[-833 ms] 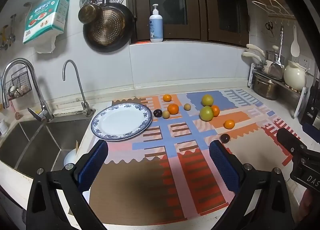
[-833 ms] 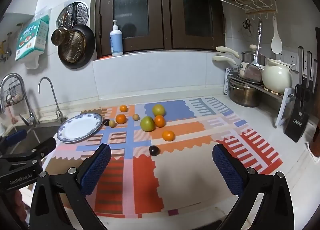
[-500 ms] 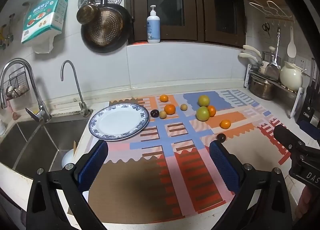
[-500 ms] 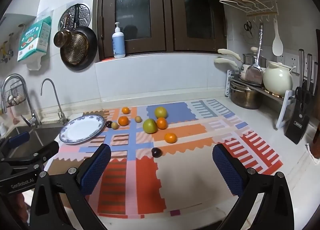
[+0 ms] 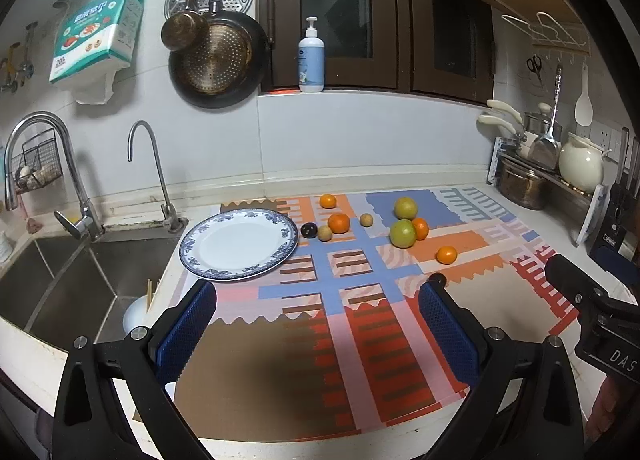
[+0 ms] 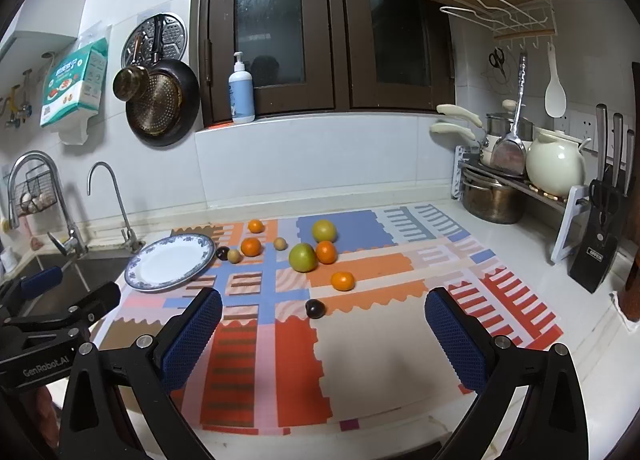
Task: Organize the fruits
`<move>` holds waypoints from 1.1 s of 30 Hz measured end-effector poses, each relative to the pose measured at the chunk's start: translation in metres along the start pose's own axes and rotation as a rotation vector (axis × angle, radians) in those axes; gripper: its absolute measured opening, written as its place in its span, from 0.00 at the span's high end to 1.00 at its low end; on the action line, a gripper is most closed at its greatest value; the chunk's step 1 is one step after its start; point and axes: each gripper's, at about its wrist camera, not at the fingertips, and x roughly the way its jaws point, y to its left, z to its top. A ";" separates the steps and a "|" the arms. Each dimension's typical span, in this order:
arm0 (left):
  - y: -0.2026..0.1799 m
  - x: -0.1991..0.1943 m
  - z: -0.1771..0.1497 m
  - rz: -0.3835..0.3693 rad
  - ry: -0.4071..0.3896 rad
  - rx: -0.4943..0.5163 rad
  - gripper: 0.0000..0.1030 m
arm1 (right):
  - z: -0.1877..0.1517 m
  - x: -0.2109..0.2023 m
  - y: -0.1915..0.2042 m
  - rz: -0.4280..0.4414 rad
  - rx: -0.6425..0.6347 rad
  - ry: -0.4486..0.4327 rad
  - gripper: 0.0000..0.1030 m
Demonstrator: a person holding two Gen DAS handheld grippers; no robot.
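Several fruits lie loose on a patterned mat [image 6: 360, 340]: two green citrus [image 6: 303, 257] [image 6: 323, 230], several small oranges [image 6: 343, 281] [image 6: 251, 247], two small tan fruits [image 6: 234, 256], and two dark plums [image 6: 315, 308] [image 6: 222, 252]. An empty blue-rimmed white plate [image 5: 204, 264] [image 6: 136, 278] sits at the mat's left edge. My left gripper [image 5: 316, 328] is open and empty above the mat's near part. My right gripper [image 6: 322, 330] is open and empty, the near plum between its fingers' line of sight.
A steel sink [image 5: 60, 280] with two taps is left of the plate. A pot rack with a cream kettle [image 6: 554, 164] and a knife block [image 6: 598, 244] stand at the right. A soap bottle [image 6: 241, 92] is on the window ledge.
Both grippers have drawn back and risen slightly, so the fruits look a bit farther away. Nothing on the mat has moved.
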 end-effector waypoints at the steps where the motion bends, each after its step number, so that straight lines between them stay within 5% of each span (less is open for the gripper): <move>1: 0.000 0.000 0.000 0.000 -0.001 0.000 0.00 | 0.000 0.000 0.000 0.001 -0.001 0.001 0.01; 33: 0.000 -0.007 0.001 0.003 -0.001 -0.019 0.00 | 0.001 0.000 0.002 0.029 -0.017 0.003 0.01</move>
